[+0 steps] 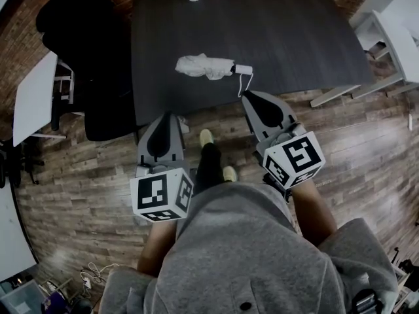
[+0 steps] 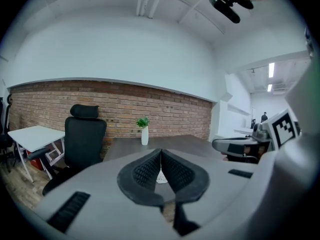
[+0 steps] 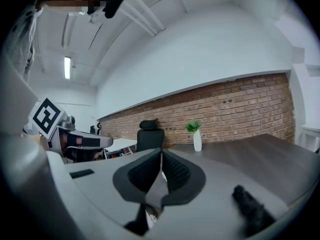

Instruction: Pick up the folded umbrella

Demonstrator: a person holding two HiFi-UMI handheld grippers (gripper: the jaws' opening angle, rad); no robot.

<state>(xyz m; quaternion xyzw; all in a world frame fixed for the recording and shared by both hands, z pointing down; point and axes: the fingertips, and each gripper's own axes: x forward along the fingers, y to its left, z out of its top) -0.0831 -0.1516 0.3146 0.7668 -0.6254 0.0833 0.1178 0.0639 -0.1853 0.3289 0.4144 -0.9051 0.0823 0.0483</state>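
While both grippers hang short of the table, we note the pale folded fabric umbrella [image 1: 204, 66] lying on the dark rectangular table [image 1: 294, 31] close to its near edge, just beyond the right gripper [image 1: 249, 99]. Left gripper [image 1: 167, 116] and right gripper: jaws closed, empty. We judge the canopy light, soft and slippery; the stiff pale handle [image 1: 243, 69] at its right end offers the firmer hold.

Office: dark desk [image 1: 294, 38], swivel chair [image 2: 85, 134], brick wall [image 2: 50, 104].
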